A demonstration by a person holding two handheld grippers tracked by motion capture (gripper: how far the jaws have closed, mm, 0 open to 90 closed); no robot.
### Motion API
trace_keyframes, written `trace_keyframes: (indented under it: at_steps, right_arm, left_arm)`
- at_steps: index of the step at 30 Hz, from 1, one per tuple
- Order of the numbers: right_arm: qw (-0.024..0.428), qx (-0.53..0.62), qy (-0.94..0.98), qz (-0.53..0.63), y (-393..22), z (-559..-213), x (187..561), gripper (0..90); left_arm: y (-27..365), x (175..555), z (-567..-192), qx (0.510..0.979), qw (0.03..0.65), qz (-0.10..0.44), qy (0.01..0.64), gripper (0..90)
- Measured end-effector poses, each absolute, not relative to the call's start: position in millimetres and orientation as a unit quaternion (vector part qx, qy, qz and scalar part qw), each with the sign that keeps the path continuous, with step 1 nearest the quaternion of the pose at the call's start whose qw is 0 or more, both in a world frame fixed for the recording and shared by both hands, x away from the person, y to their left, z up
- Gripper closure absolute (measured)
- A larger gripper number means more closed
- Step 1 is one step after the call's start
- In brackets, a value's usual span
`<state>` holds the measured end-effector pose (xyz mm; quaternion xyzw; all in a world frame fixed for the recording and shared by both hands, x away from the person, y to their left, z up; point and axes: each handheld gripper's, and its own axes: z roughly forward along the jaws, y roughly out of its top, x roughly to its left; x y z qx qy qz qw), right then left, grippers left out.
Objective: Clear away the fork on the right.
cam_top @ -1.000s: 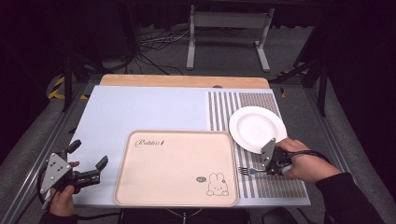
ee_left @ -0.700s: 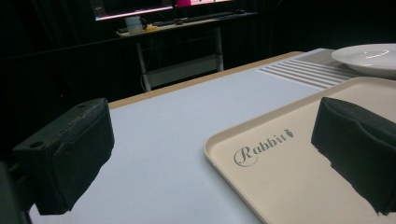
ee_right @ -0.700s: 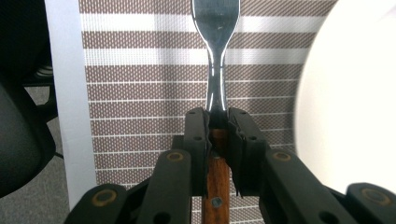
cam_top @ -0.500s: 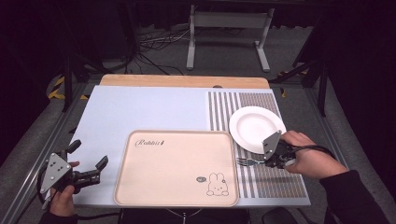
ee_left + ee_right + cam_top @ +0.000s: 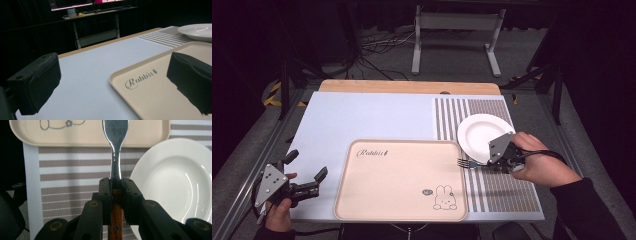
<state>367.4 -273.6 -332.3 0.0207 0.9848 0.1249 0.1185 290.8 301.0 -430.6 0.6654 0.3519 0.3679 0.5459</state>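
High view: we find the right gripper (image 5: pixel 492 162) at about four o'clock on the table, its jaws clamped on a fork (image 5: pixel 468 163); the tines point toward nine o'clock and hang over the striped placemat (image 5: pixel 499 192), just beside the right edge of the beige tray (image 5: pixel 397 200); the white plate (image 5: pixel 482 132) lies just beyond the gripper, at its twelve o'clock. The left gripper (image 5: pixel 307 175) rests at eight o'clock near the table's corner, jaws spread wide, nothing between them.

Left gripper view: the left gripper's two black pads stand well apart and empty; the tray's printed corner lies between them, the plate far off at two o'clock.

Right gripper view: the right gripper (image 5: pixel 116 185) is nearly closed on the fork (image 5: pixel 115 147); the pads pinch the junction where the wooden handle meets the steel neck; the head runs to twelve o'clock over the tray's rim.

Handling: we judge the fork light, rigid and not fragile; the polished steel is likely slippery, so the wooden handle near the neck is the sound place to hold; a grip that far back may let the head swing.

Change from the earlier frames: the right gripper and fork have risen off the placemat and drawn toward the plate; the left gripper has stayed where it was; plate and tray are unmoved.
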Motion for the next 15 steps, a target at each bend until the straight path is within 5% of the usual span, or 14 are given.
trace_keyframes:
  at_steps: [15]
  right_arm:
    - [0.112, 0.034, 0.978, 0.174, -231, -322, 375, 78.9]
  left_arm:
    - [302, 291, -430, 0.662, 0.549, 0.369, 0.352, 0.0]
